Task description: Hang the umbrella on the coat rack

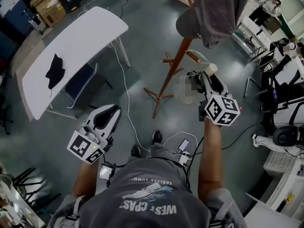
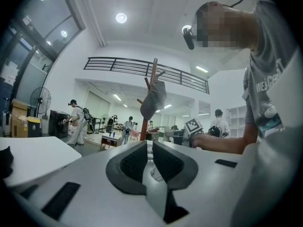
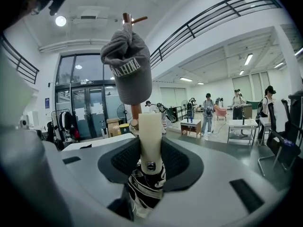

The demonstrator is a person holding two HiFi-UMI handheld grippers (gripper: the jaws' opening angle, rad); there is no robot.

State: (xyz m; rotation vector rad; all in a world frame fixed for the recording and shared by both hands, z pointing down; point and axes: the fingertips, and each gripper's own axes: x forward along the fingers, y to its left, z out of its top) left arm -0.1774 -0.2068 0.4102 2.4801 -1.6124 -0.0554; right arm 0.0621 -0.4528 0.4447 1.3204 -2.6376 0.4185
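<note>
Two grippers show; the right gripper (image 3: 150,148) has its jaws clamped on the cream handle of the umbrella (image 3: 150,126), at one o'clock from the person in the head view, just beside the coat rack (image 1: 172,70), which bears a grey hat (image 3: 127,65); the left gripper (image 2: 147,157), at eight o'clock, has its jaws nearly together and grips nothing.

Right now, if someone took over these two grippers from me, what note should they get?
Right gripper: fingers shut on the cream handle of the folded umbrella, held up close to the coat rack.
Left gripper: fingers close together, nothing between them, held low at the left.
Coat rack: on the floor ahead, a grey cap on its top, lower pegs bare.
Done: umbrella in hand near the rack.
Left: hook it on a bare peg, then let go.
</note>
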